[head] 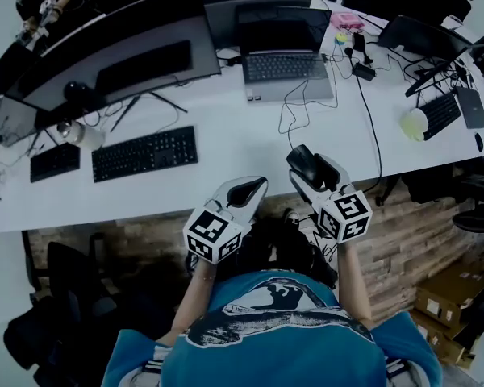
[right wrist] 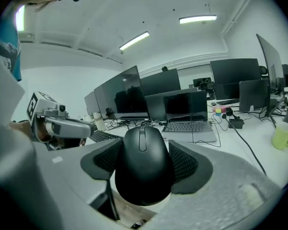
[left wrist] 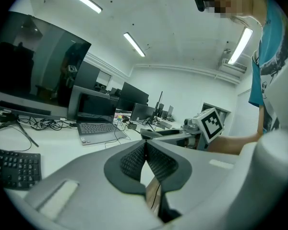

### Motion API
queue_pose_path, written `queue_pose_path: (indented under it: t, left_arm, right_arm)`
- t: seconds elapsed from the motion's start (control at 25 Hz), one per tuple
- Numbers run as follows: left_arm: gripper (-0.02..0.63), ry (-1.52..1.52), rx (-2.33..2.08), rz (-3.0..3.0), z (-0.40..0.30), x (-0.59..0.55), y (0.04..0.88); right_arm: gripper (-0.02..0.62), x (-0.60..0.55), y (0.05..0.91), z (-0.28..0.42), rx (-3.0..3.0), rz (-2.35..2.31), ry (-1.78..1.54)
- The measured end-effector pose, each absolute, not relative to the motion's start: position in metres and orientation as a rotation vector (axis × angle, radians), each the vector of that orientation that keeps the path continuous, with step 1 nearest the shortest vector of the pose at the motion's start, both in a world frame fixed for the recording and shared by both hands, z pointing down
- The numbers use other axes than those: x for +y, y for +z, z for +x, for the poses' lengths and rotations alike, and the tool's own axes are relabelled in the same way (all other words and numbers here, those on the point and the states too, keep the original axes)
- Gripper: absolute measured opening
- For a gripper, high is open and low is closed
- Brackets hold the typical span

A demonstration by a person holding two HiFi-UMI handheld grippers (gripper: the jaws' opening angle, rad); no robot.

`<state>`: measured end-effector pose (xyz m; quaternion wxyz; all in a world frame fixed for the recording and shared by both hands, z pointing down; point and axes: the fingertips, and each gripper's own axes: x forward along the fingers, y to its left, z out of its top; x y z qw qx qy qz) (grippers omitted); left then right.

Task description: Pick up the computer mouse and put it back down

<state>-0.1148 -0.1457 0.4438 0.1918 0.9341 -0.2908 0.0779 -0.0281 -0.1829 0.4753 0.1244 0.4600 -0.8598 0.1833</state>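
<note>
A black computer mouse (right wrist: pixel 143 163) sits between the dark ribbed pads of my right gripper (right wrist: pixel 144 150), which is shut on its two sides. In the head view the mouse (head: pixel 302 160) is held above the front edge of the white desk (head: pixel 234 156), and the right gripper (head: pixel 308 172) points away from the person. My left gripper (head: pixel 255 185) hovers just to its left over the desk edge. Its pads (left wrist: pixel 156 161) meet with nothing between them. From the left gripper view the right gripper (left wrist: pixel 169 135) shows on the right.
On the desk stand a grey laptop (head: pixel 287 64), a black keyboard (head: pixel 144 153), a smaller keyboard (head: pixel 54 161) and a wide curved monitor (head: pixel 117 51). Cables (head: pixel 369 111) run across the right part, near a pale mug (head: pixel 414 123). Boxes (head: pixel 452 297) lie on the floor at right.
</note>
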Motion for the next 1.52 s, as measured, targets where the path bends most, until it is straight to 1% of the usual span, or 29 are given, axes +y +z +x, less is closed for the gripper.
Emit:
queue_pose_path:
  t: [0.48,0.84,1.2,1.52]
  left_arm:
    - [0.015,0.214,-0.81,2.649,-0.066,-0.168,0.432]
    - [0.015,0.242,-0.763,2.672,-0.018,-0.172,0.428]
    - [0.015,0.242,-0.808,2.676,0.009,-0.182,0.431]
    - [0.015,0.247,-0.909,2.653,0.019,-0.194,0.426]
  right_arm:
    - [0.307,-0.169,0.461,0.019,-2.521,1.366,0.573]
    - [0.307,-0.191,0.471,0.081,-2.463,1.391,0.506]
    - [0.307,-0.231,0.515,0.151,-2.325,1.33,0.357]
    - [0.307,-0.295,0.568,0.199,-2.23,1.284,0.372]
